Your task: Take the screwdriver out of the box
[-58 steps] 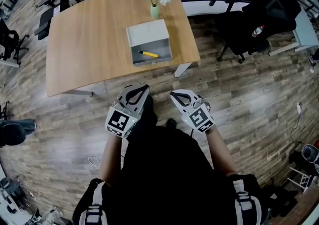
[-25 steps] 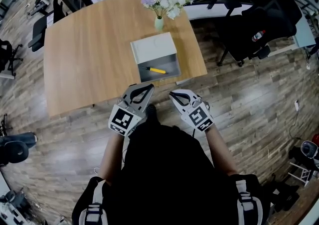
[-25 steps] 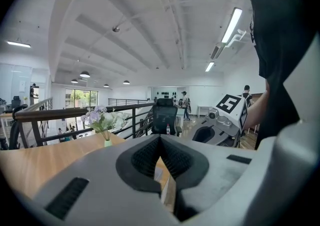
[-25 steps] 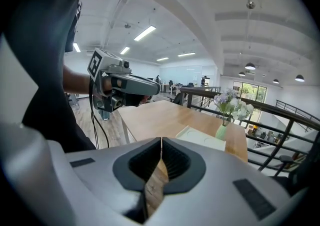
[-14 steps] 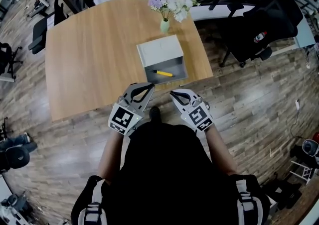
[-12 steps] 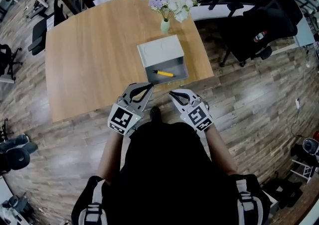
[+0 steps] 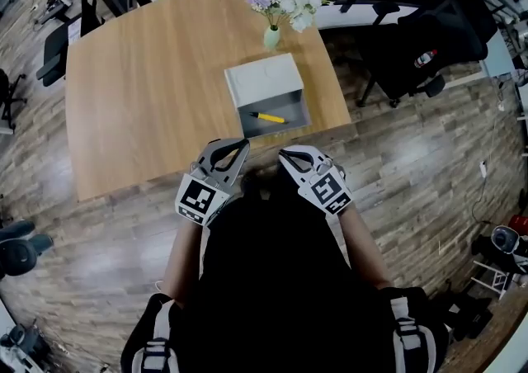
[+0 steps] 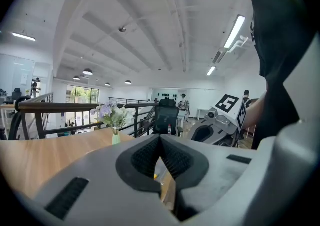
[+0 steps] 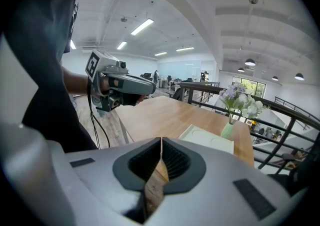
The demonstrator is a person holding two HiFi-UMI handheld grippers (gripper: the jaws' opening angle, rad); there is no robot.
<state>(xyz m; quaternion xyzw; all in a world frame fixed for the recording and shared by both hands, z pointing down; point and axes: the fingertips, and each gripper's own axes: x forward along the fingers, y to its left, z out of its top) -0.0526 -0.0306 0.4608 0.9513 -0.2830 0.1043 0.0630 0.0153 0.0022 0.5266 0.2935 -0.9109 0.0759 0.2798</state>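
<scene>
While left hand-held gripper (image 7: pixel 243 144) and right hand-held gripper (image 7: pixel 282 153) hover, jaws together

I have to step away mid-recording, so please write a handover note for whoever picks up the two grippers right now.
Left gripper: jaws together, empty, held in front of the body, short of the table.
Right gripper: the same, jaws together, empty.
Screwdriver: yellow, lying in the open box by the table's near edge; flower vase just behind the box.
Done: nothing yet, the screwdriver is untouched.
Left: reach to the box, open one gripper, grasp the screwdriver, lift it out.
</scene>
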